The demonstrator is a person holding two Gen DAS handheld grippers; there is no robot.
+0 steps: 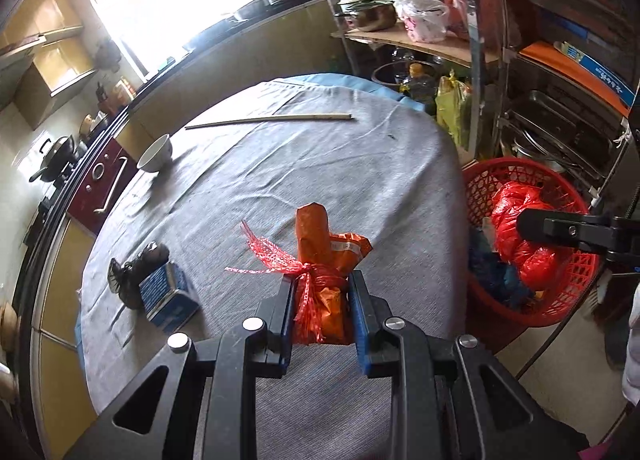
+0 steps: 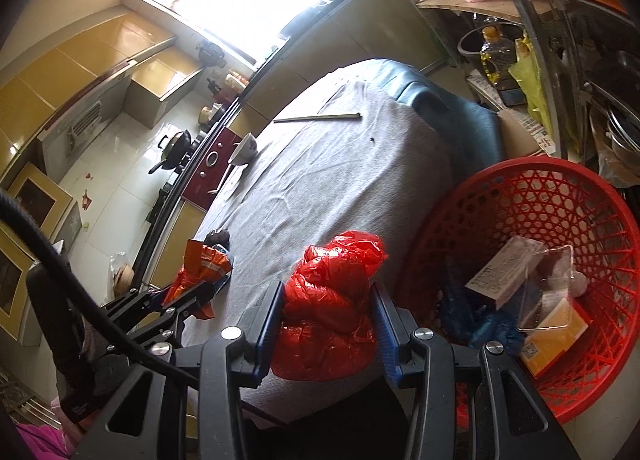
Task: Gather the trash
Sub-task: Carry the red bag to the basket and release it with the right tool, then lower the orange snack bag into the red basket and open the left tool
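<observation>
The left gripper is pinching an orange wrapper bundle tied with red netting, its blue-padded fingers pressing on both sides. The bundle is hanging just above the near part of the grey-clothed table. The right gripper is clamping a crumpled red plastic bag between its fingers, holding it at the table's near right edge, just beside the red basket.

Taking the table as the landmark: the basket is sitting on the floor off its right side, near the front corner, and is holding a clear plastic box, a white printed carton, a yellow box and some blue plastic. On the table's near left, a small blue box is lying against a dark crumpled lump. Farther back on the left edge, a white bowl is standing upright. Across the far end, a pair of chopsticks is lying flat. Beyond the table's right side, a metal rack is carrying pots and bags.
</observation>
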